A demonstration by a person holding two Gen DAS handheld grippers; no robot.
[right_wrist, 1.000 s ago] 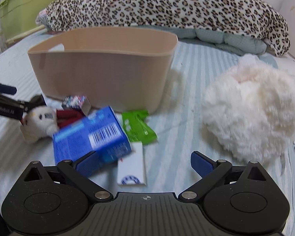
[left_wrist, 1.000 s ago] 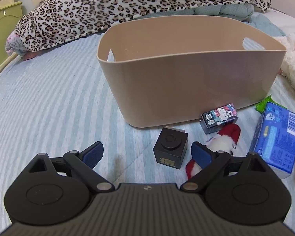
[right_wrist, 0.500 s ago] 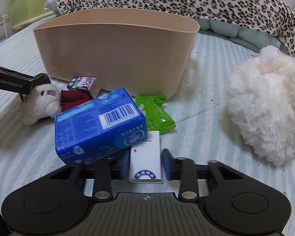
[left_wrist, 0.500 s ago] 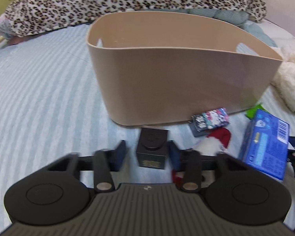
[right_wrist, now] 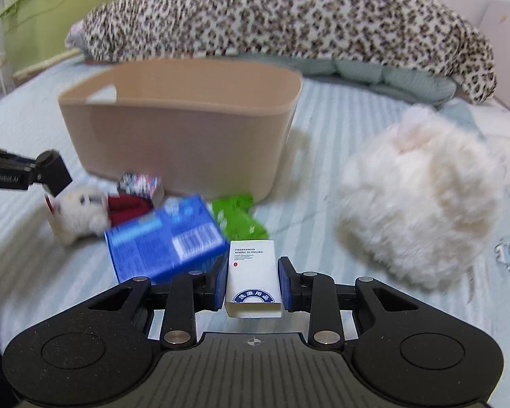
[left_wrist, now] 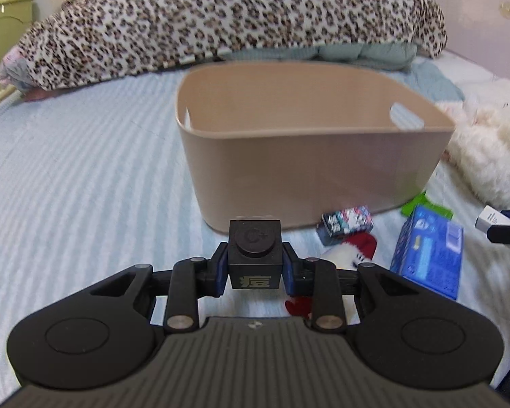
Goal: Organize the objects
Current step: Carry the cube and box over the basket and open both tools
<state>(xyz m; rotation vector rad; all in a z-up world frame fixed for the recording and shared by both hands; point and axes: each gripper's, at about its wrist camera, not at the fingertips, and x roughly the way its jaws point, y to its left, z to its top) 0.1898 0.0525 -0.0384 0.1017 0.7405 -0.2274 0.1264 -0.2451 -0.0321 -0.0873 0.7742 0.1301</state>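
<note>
Left wrist: black cube (left_wrist: pixel 255 254) gripped, rt wrist: white box (right_wrist: pixel 253 278) gripped

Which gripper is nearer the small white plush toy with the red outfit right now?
Left. The left gripper, shut on the black cube, hangs just beside the plush toy; the right gripper, holding the white box, sits beyond the blue box.

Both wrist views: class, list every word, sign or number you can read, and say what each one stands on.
"PREFERRED HOTEL SUPPLIES": white box in the right gripper.
"GenRobot.AI", partly blurred: left gripper, side face.
"C+": black cube, top; a gold Chinese character on its front.
Blue box: barcode and print too blurred.
White box's round blue emblem: Chinese characters, too small.
</note>
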